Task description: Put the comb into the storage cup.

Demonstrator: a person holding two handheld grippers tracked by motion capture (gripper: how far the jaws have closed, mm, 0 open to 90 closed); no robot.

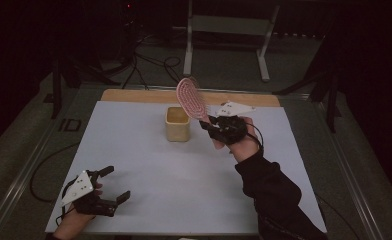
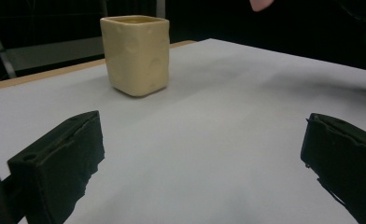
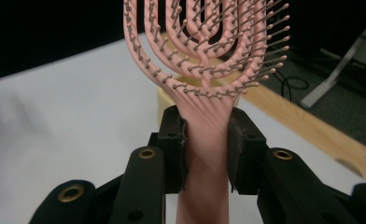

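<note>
A pink vented hairbrush is held in the air with its head up and tilted left, just right of a pale yellow square cup. My right gripper is shut on the brush's handle, both jaws pressing its sides, and the bristled head rises in front of the camera. The cup stands upright at the far middle of the white sheet. My left gripper rests near the front left corner, open, with nothing between its jaws.
The white sheet covers a wooden table whose bare far edge shows. Beyond the table stand a metal frame and cables on the floor. A dark sleeve crosses the front right.
</note>
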